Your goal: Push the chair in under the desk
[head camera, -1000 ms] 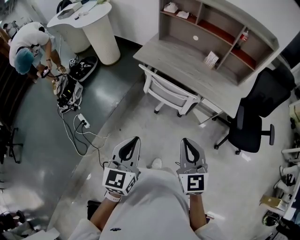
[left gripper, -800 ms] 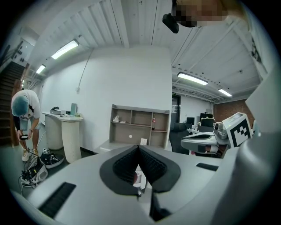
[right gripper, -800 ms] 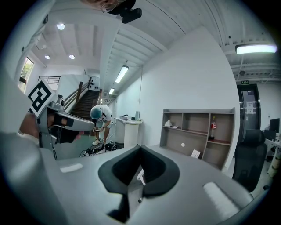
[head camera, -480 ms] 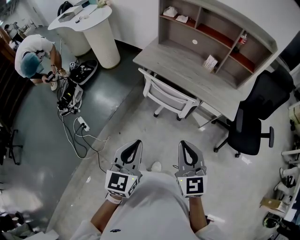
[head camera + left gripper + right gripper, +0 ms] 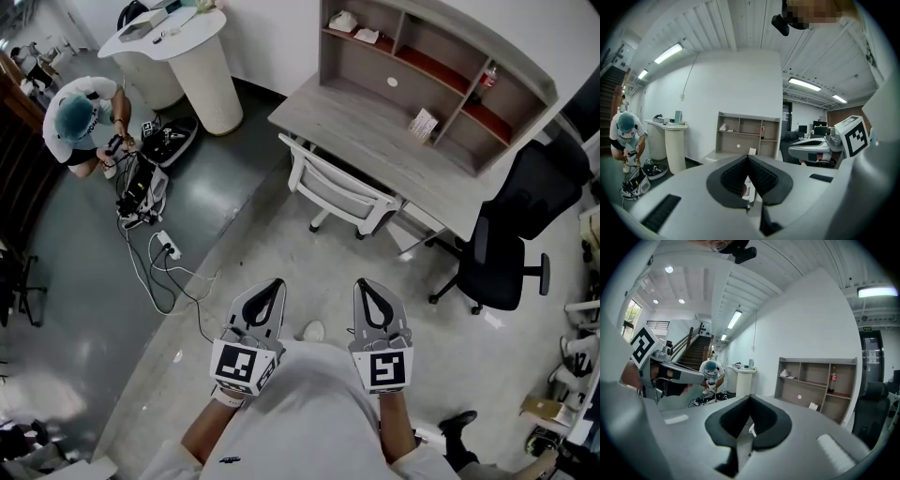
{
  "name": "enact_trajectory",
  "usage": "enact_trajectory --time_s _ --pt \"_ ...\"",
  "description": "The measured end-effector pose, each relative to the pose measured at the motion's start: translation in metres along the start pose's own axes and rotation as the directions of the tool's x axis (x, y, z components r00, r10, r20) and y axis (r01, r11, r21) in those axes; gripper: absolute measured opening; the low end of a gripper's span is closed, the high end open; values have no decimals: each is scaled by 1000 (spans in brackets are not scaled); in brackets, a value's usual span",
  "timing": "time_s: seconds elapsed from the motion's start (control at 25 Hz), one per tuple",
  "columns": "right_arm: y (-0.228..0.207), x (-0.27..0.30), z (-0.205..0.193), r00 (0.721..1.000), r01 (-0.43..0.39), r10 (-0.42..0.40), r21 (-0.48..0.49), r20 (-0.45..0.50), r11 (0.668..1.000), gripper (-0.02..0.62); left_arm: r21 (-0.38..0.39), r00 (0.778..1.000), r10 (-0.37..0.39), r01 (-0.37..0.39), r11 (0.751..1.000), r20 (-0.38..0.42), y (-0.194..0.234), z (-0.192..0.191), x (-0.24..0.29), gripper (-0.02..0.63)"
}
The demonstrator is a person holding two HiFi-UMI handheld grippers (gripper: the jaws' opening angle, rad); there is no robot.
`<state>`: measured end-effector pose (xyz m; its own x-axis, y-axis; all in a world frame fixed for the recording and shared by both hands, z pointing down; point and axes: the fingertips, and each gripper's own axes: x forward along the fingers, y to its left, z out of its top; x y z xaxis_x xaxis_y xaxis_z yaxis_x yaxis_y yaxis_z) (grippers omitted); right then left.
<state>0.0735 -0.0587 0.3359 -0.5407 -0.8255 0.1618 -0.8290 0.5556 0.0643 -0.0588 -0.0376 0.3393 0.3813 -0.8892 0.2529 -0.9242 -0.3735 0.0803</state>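
Side by side, near level — left claw and right claw closed, empty, apart from the chair.

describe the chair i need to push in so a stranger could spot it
Find the grey desk with the shelf unit on top. A white chair stands at its front edge, near the left end. Unlike the black chair at the desk's right end, it is white, with a low, open-framed back.
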Motion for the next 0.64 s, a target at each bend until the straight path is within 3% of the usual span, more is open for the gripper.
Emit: enact_trajectory --time_s 0.64 --pt "-10 3 1 1000 14 -14 7 15 1000 11 12 1000 -4 4 1000 4 -3 3 8 6"
